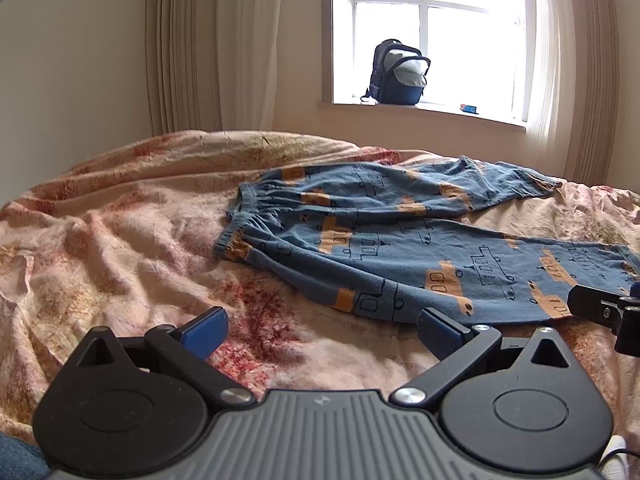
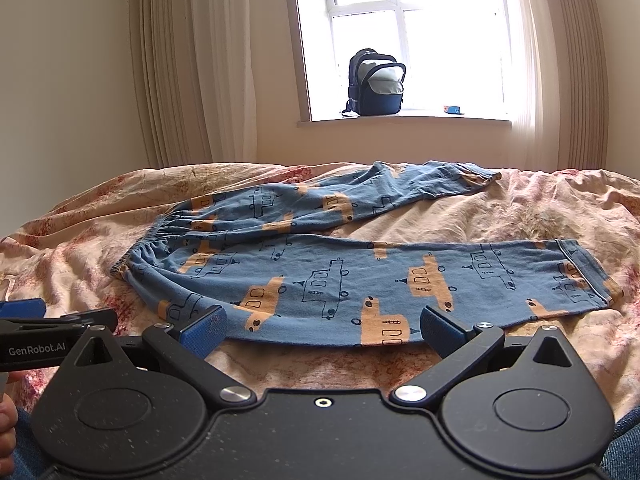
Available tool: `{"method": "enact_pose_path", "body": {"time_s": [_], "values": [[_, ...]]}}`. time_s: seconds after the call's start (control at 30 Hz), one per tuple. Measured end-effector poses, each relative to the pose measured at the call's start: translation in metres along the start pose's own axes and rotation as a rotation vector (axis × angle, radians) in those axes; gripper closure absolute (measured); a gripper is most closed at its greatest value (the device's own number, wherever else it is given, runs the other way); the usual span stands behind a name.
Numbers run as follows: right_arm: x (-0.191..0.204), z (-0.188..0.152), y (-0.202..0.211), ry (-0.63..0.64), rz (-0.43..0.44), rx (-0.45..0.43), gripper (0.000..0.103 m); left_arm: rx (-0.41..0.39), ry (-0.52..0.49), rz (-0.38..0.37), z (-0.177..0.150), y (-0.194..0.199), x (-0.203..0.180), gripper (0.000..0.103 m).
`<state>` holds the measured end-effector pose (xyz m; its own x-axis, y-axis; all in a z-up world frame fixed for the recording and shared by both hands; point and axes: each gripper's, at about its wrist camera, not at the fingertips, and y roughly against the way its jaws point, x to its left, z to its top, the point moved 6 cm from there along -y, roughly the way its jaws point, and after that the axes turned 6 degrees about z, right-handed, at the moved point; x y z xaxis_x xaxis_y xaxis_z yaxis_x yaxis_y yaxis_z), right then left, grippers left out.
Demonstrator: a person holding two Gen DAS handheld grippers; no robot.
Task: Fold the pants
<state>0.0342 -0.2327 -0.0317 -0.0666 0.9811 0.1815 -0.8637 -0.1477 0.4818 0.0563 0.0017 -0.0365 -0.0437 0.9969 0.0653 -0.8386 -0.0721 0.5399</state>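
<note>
Blue patterned pants (image 2: 360, 276) lie spread on the bed (image 1: 120, 240), seemingly unfolded; left gripper (image 1: 320, 332) and right gripper (image 2: 320, 332) hover wide open, empty; next, grasp the near leg.

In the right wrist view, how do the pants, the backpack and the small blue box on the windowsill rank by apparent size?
1. pants, largest
2. backpack
3. small blue box, smallest

The backpack and box stand farther from the camera, so true sizes stay unsure.

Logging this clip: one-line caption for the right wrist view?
Open right gripper at the near edge of blue pants spread on a bed; backpack on the sill.
</note>
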Motion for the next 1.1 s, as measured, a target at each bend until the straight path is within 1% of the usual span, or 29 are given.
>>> {"method": "enact_pose_path", "body": {"time_s": [0.07, 0.13, 0.2, 0.27, 0.37, 0.43, 0.5, 0.57, 0.63, 0.7, 0.77, 0.87, 0.93, 0.97, 1.03, 1.07, 1.1], "values": [[-0.003, 0.005, 0.001, -0.018, 0.019, 0.007, 0.0, 0.032, 0.001, -0.025, 0.006, -0.003, 0.001, 0.0], [-0.006, 0.016, 0.0, -0.023, 0.049, 0.004, 0.0, 0.038, -0.007, -0.049, 0.019, -0.007, 0.002, 0.0], [-0.009, 0.031, -0.005, 0.009, 0.084, 0.009, 0.0, 0.033, -0.024, -0.073, 0.038, -0.013, 0.003, 0.0], [-0.013, 0.047, -0.017, 0.066, 0.129, 0.033, 0.0, 0.033, -0.032, -0.105, 0.064, -0.027, 0.005, 0.0], [-0.019, 0.069, -0.047, 0.12, 0.252, 0.085, 0.0, 0.052, -0.003, -0.163, 0.103, -0.061, 0.009, 0.0], [-0.026, 0.082, -0.07, 0.123, 0.321, 0.125, 0.0, 0.047, 0.004, -0.174, 0.127, -0.089, 0.013, 0.0], [-0.032, 0.094, -0.096, 0.147, 0.353, 0.17, 0.0, 0.04, -0.028, -0.174, 0.147, -0.123, 0.014, 0.0], [-0.04, 0.109, -0.125, 0.202, 0.362, 0.189, 0.0, 0.047, -0.098, -0.165, 0.165, -0.162, 0.014, 0.0], [-0.049, 0.128, -0.162, 0.255, 0.375, 0.205, 0.0, 0.031, -0.168, -0.142, 0.183, -0.2, 0.017, 0.0], [-0.056, 0.149, -0.204, 0.31, 0.414, 0.259, 0.0, 0.024, -0.194, -0.109, 0.199, -0.239, 0.024, 0.0], [-0.058, 0.168, -0.245, 0.408, 0.465, 0.283, 0.0, 0.04, -0.203, -0.113, 0.209, -0.276, 0.032, 0.0], [-0.056, 0.192, -0.309, 0.558, 0.48, 0.345, 0.001, 0.093, -0.248, -0.136, 0.214, -0.325, 0.042, 0.0], [-0.059, 0.203, -0.349, 0.615, 0.482, 0.397, 0.001, 0.138, -0.272, -0.15, 0.212, -0.349, 0.046, 0.0], [-0.063, 0.208, -0.368, 0.635, 0.465, 0.428, 0.001, 0.159, -0.286, -0.157, 0.209, -0.359, 0.047, 0.0], [-0.075, 0.216, -0.399, 0.67, 0.431, 0.479, 0.011, 0.192, -0.312, -0.193, 0.205, -0.371, 0.049, 0.001], [-0.081, 0.219, -0.412, 0.677, 0.415, 0.495, 0.019, 0.201, -0.319, -0.227, 0.202, -0.374, 0.05, 0.001], [-0.089, 0.223, -0.421, 0.673, 0.408, 0.511, 0.024, 0.21, -0.323, -0.256, 0.201, -0.377, 0.05, 0.004]]}}
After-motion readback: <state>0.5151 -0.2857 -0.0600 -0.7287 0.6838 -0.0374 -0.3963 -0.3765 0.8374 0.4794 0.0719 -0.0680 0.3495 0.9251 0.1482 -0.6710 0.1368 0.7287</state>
